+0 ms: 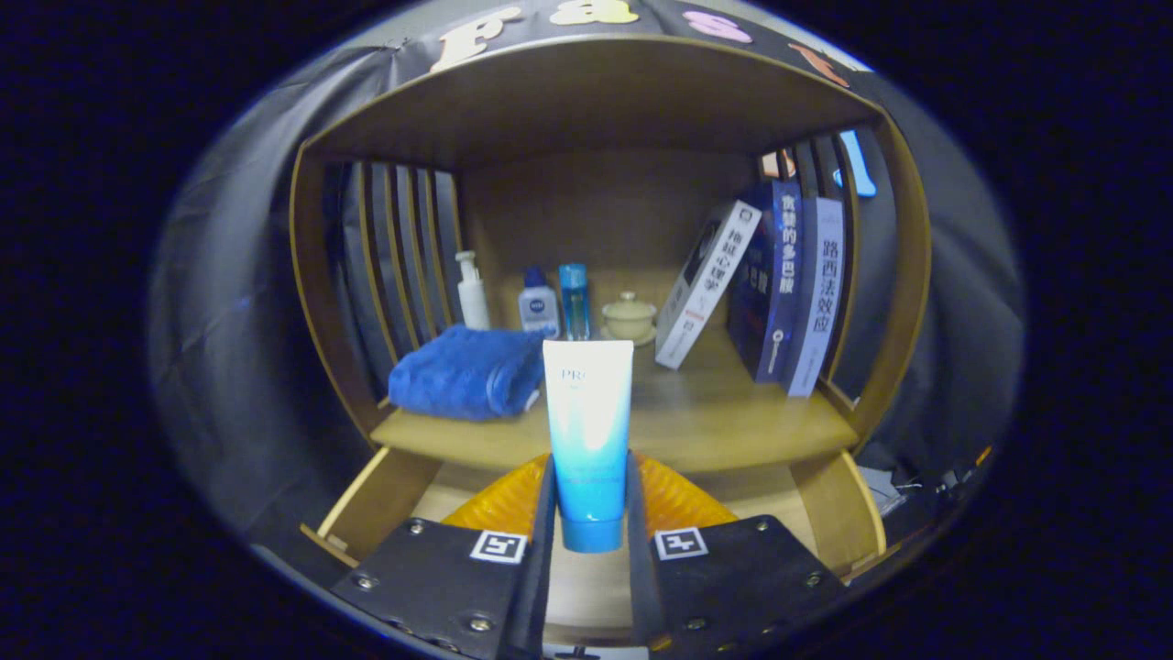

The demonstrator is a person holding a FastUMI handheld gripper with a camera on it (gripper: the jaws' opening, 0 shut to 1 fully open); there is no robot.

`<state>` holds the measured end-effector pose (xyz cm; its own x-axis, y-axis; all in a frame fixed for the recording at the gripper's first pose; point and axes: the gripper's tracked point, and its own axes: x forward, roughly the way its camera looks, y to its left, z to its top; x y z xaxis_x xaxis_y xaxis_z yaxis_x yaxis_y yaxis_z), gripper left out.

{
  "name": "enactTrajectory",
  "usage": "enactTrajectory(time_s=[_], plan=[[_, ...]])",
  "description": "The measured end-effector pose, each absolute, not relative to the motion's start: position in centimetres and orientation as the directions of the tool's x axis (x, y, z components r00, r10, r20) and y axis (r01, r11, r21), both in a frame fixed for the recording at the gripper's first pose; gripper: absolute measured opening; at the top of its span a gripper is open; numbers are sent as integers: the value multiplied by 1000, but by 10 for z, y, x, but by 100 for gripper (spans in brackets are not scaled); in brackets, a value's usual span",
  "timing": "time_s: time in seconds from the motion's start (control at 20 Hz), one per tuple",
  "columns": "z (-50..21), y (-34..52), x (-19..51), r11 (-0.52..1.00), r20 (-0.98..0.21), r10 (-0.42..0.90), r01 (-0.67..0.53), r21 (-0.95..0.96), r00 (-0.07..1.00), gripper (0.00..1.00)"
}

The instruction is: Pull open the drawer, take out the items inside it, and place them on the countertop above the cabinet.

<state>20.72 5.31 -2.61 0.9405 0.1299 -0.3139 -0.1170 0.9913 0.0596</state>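
Blue-white soft tube [587,431] pinched by my gripper [591,513] near its cap, above the open drawer [376,500]; light, squashy, I'd keep grip low.

**Countertop inside the cabinet**

You have the wooden countertop [733,412] ahead of you. On it lie a folded blue towel [467,373] at the left, a white pump bottle [472,291], two small bottles [539,302] and a lidded cup [629,316] along the back, and leaning books [779,284] at the right.
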Motion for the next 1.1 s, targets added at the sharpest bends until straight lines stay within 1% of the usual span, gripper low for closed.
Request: enactTrajectory(time_s=[0.2,0.55,0.75,1.0,1.1], plan=[[-17,54,240,994,-281,103,-91,59,954,37],[-75,60,295,998,-370,59,-48,39,927,37],[-85,67,317,997,-362,52,-31,64,931,37],[-106,74,336,998,-389,44,-19,68,920,37],[-106,74,340,998,-363,36,-16,58,931,37]])
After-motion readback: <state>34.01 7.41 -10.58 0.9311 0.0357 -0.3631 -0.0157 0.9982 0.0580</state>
